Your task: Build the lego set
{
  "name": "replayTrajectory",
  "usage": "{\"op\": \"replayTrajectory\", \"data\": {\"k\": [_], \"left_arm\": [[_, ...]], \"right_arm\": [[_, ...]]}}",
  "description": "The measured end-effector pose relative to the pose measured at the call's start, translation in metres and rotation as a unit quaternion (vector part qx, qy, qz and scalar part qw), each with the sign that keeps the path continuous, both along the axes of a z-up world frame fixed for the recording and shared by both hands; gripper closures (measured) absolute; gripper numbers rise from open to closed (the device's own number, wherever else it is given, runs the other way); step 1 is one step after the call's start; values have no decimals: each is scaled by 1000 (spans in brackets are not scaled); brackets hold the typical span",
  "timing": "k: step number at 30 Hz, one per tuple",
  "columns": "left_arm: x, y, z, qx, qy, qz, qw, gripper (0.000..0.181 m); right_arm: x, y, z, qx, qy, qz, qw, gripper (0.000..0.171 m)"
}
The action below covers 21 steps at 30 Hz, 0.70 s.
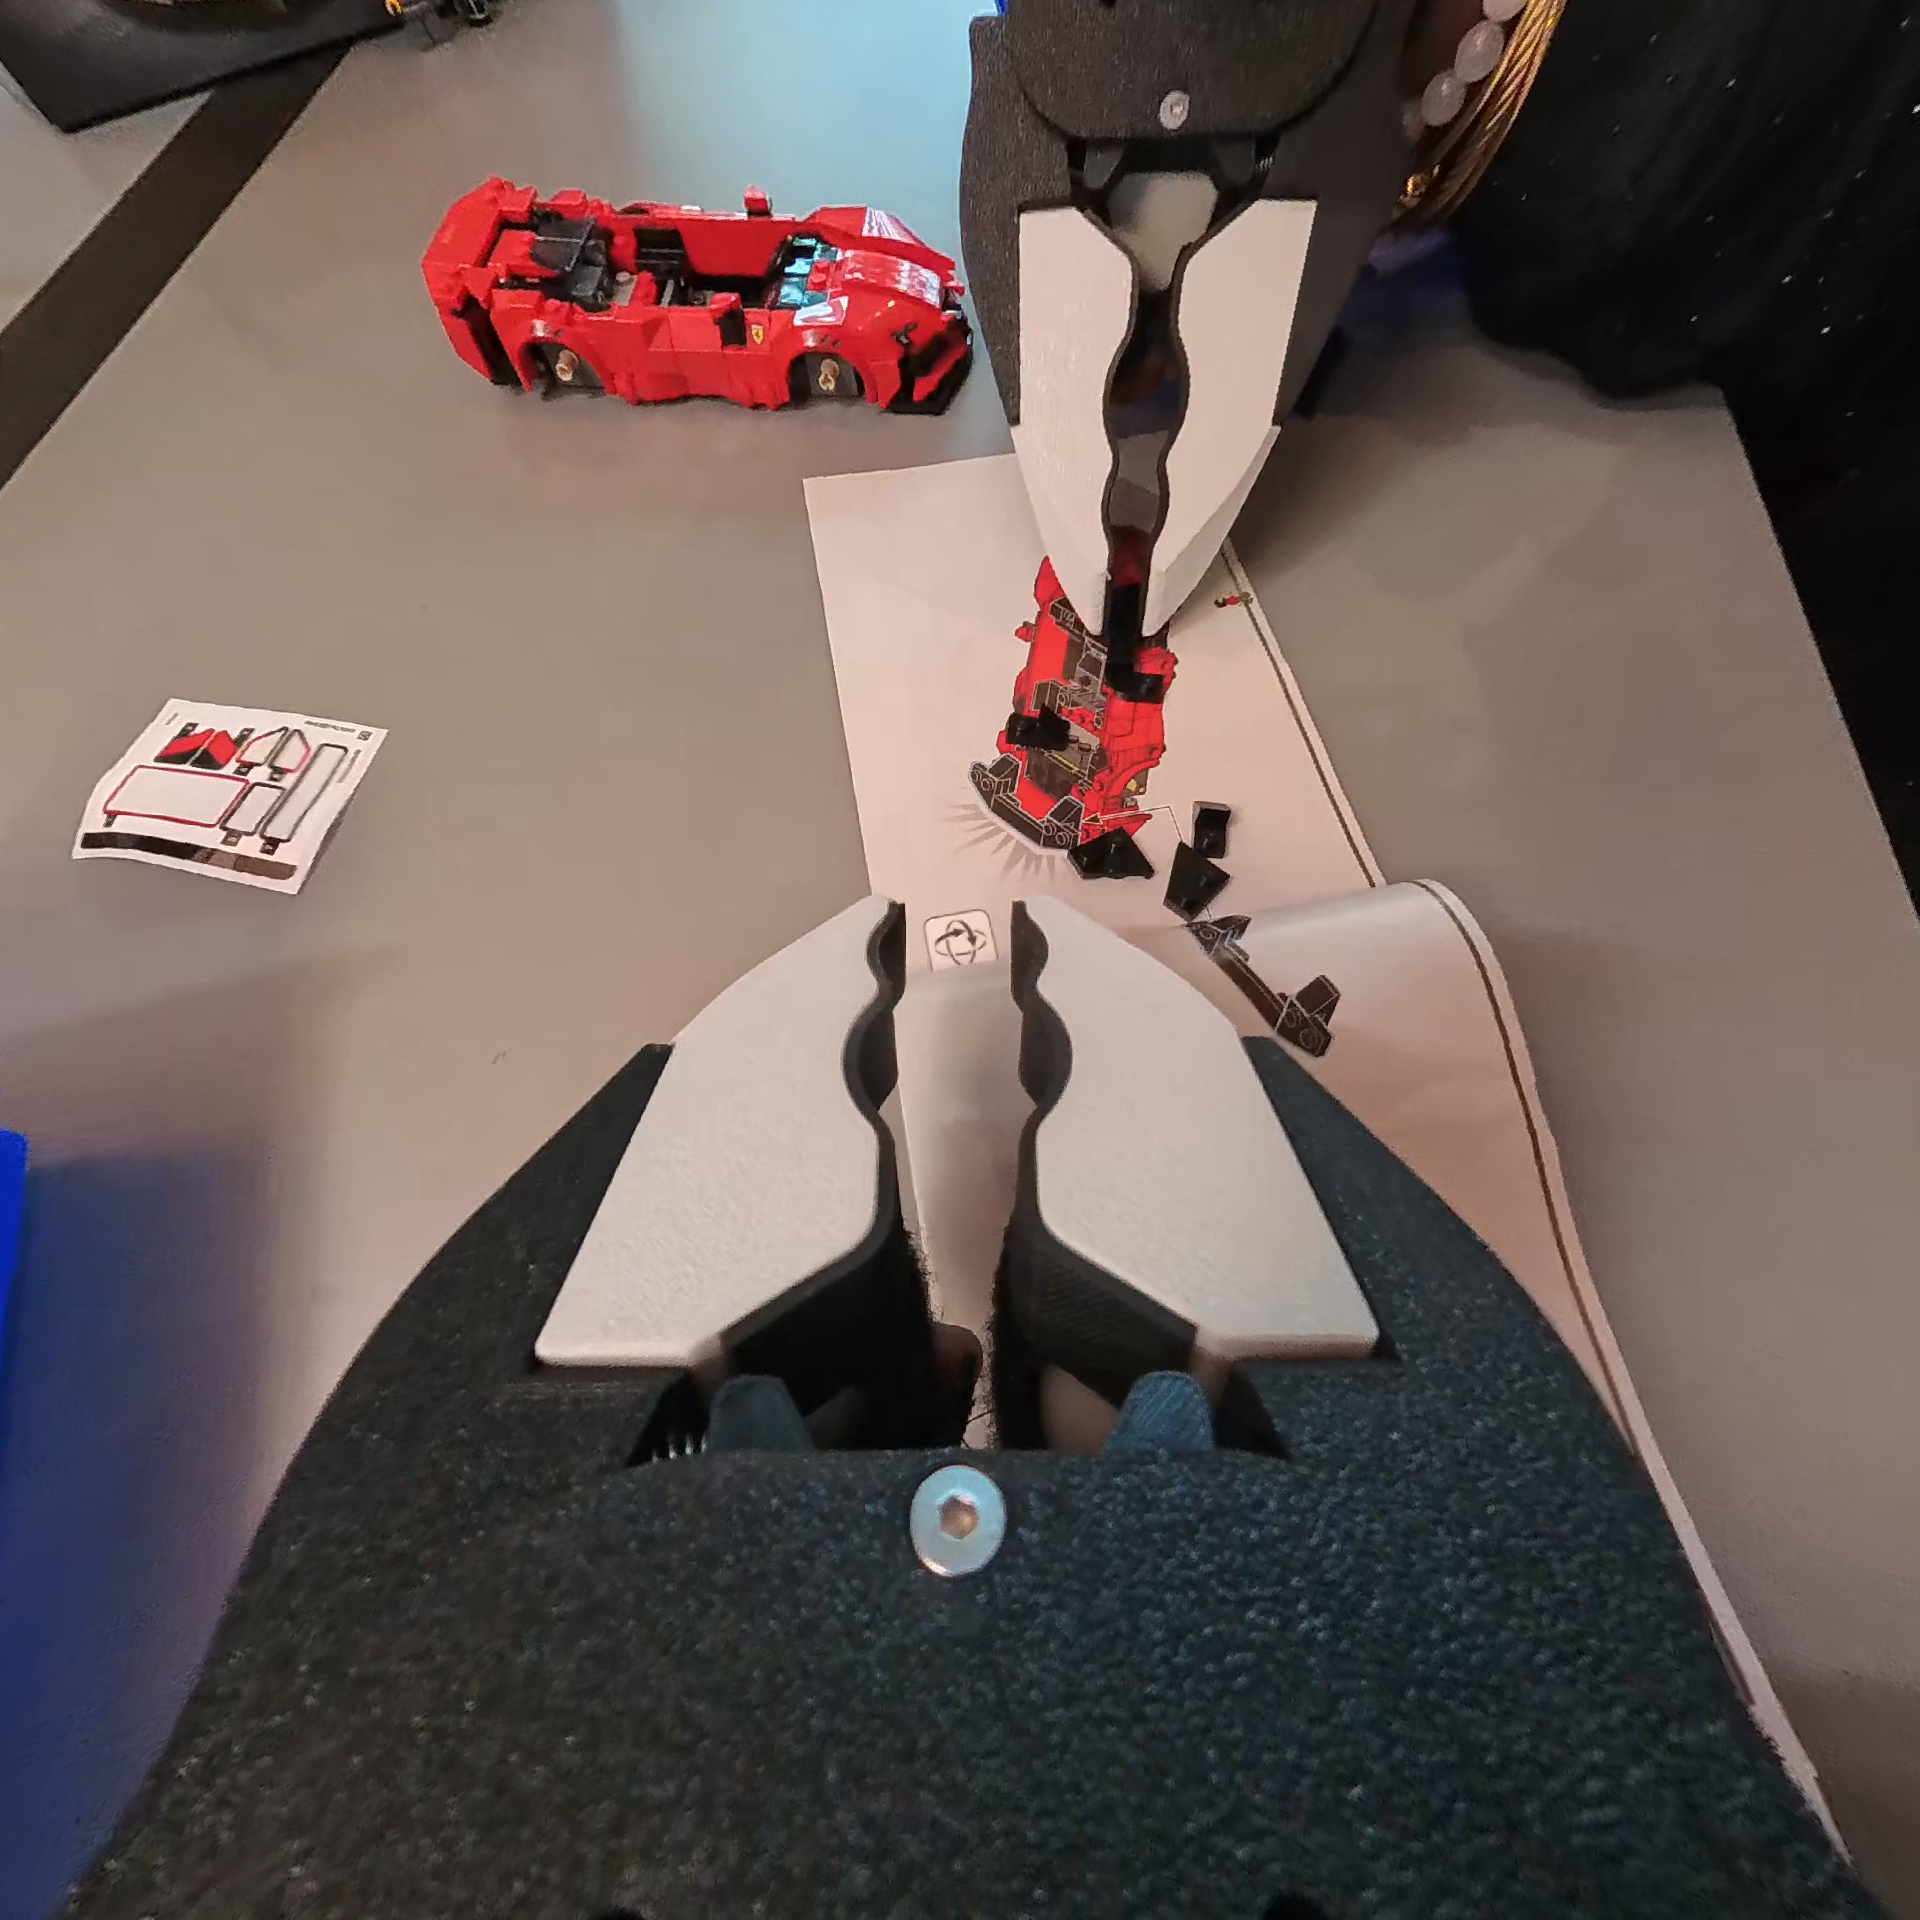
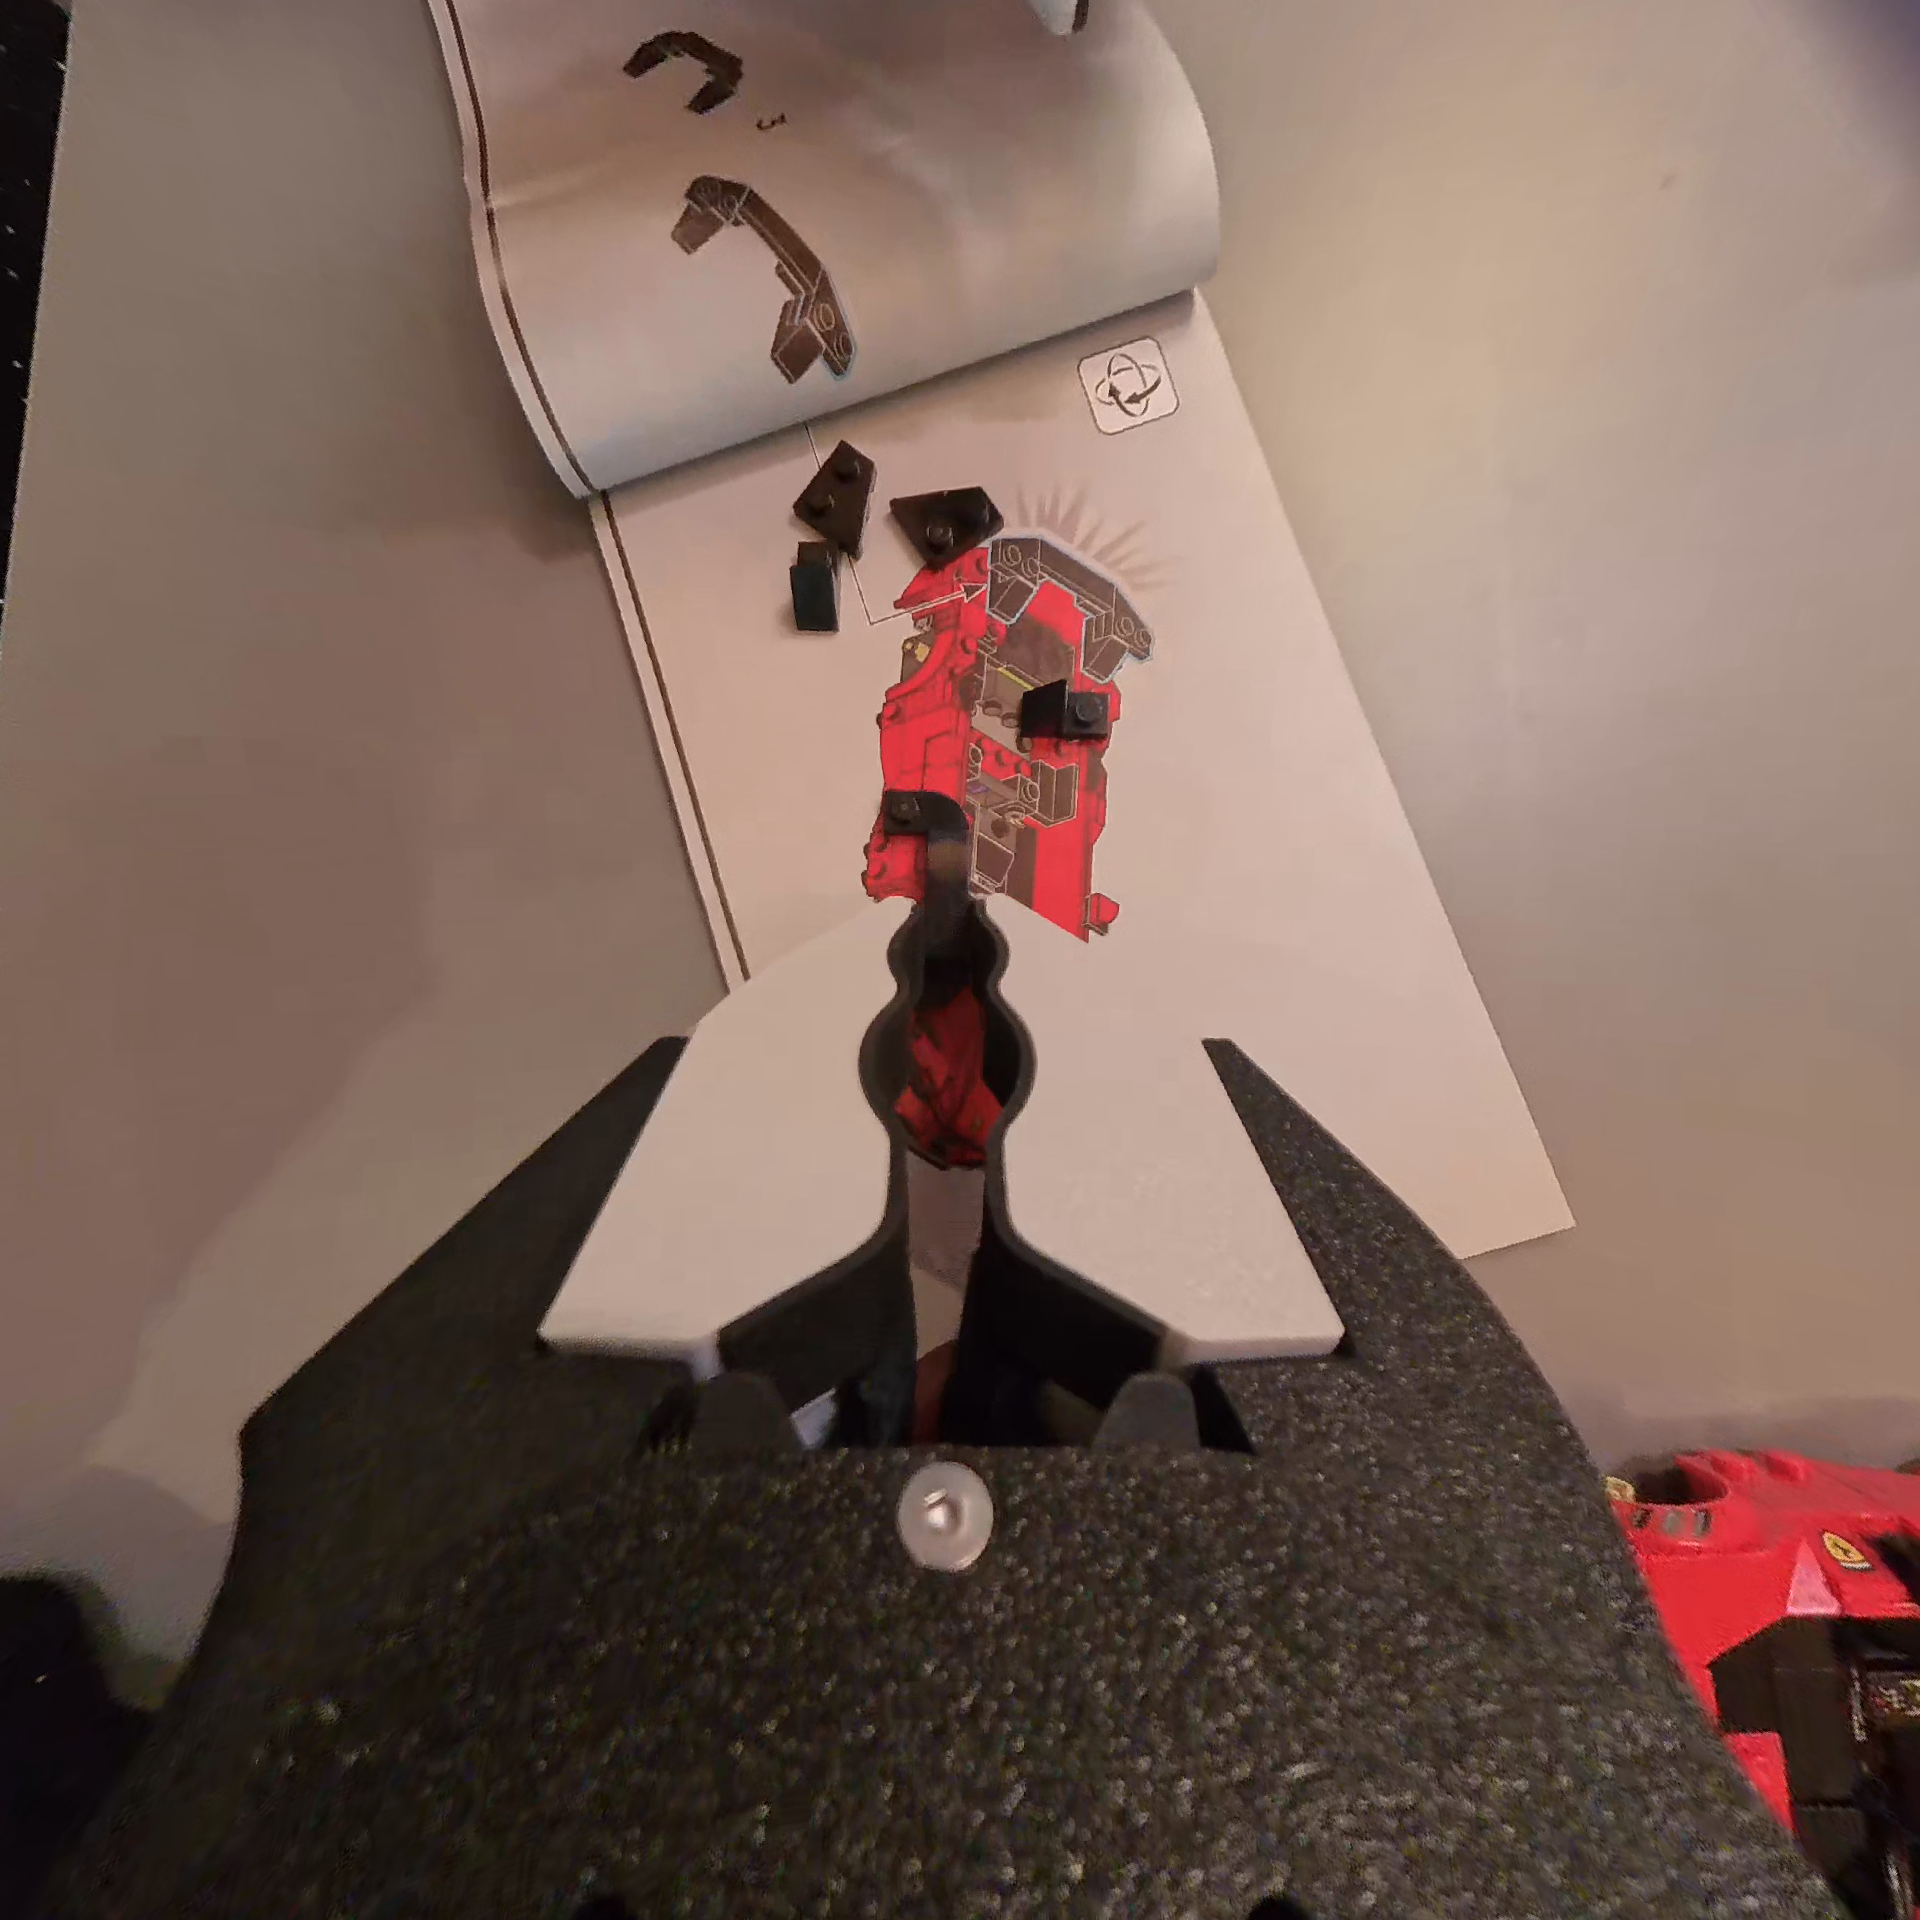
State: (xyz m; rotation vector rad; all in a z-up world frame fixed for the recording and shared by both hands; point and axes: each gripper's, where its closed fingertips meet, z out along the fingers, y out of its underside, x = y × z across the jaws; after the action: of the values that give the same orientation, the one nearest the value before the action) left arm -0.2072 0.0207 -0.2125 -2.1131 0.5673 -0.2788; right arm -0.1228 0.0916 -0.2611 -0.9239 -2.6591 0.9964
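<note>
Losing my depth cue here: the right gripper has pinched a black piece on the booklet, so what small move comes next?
Probably lift the right gripper straight up. It is shut on the black piece, whose far end lies on the instruction booklet near other loose black pieces.

Grey table (image 1: 520, 582) forming the work surface. A dark strip (image 1: 156, 270) crosses its far left corner. A blue object (image 1: 12, 1247), cut by the frame, lies at the near left edge. Dark speckled fabric (image 1: 1714, 208) occupies the far right.
</note>
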Motion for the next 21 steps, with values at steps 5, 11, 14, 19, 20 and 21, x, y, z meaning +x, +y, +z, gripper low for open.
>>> {"op": "replayTrajectory", "data": {"k": [5, 11, 14, 19, 20, 21], "left_arm": [[-9, -4, -9, -42, -6, 25, 999, 164], [-16, -6, -7, -36, -26, 35, 998, 167], [-17, -10, -9, -46, -32, 34, 998, 172], [-20, -21, -17, -84, -17, 22, 996, 173], [-21, -21, -16, -78, -16, 23, 997, 173], [-22, -20, -14, -71, -15, 26, 997, 173]], "right_arm": [[-1, 0, 0, -7, 2, -3, 1000, 161], [-7, -2, 10, -31, 19, -17, 999, 148], [-22, -4, 26, -49, 72, -41, 995, 149], [-31, -73, 42, -111, 88, 0, 990, 157], [-32, -83, 35, -91, 82, 10, 992, 158], [-32, -93, 29, -78, 78, 26, 994, 159]]}}
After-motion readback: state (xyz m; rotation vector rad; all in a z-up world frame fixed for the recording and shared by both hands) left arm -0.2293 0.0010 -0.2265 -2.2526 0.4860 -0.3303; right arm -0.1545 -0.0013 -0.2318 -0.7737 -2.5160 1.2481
